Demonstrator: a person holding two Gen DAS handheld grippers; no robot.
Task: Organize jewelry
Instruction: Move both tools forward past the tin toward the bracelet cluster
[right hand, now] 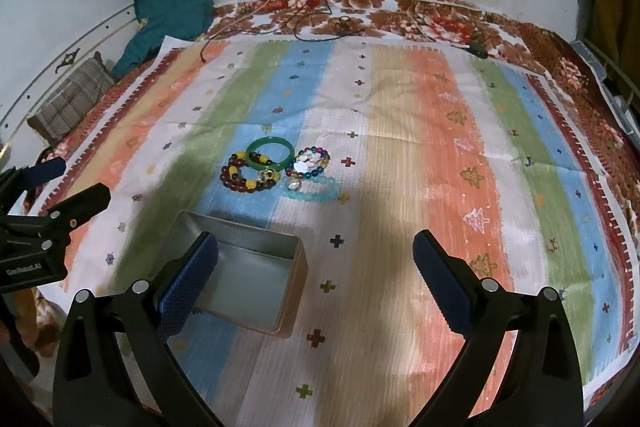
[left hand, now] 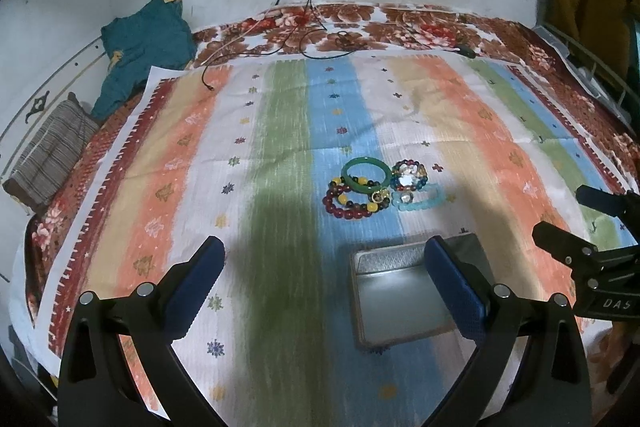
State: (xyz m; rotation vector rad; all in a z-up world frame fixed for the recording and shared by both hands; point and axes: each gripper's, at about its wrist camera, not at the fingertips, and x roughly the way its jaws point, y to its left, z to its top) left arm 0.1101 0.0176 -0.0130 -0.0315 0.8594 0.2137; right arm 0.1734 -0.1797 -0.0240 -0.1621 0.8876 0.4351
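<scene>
Left tongs [left hand: 324,281] and right tongs [right hand: 316,277] spread, empty; bracelets [right hand: 276,171] unpicked, metal tin [right hand: 248,291] waiting; next, pinching 1.

Bracelets [right hand: 276,171] on cloth [right hand: 400,147], behind tin [right hand: 256,267].

the left gripper [left hand: 323,267] has two matte black arms, each a broad tapering limb with a long slot-shaped cut-out near its base; each arm carries two round silver screw heads; each finger ends in a dark blue pad [left hand: 194,287] with a fine dotted texture and a toothed inner edge; the right gripper [right hand: 315,259] is built alike, black arms, silver screws, blue textured pads [right hand: 188,289]; seen from the side in the left wrist view, its body bears white letters "das"; in the right wrist view the left gripper's black body reads "genrobot.ai", with small silver screws along its fingers
</scene>
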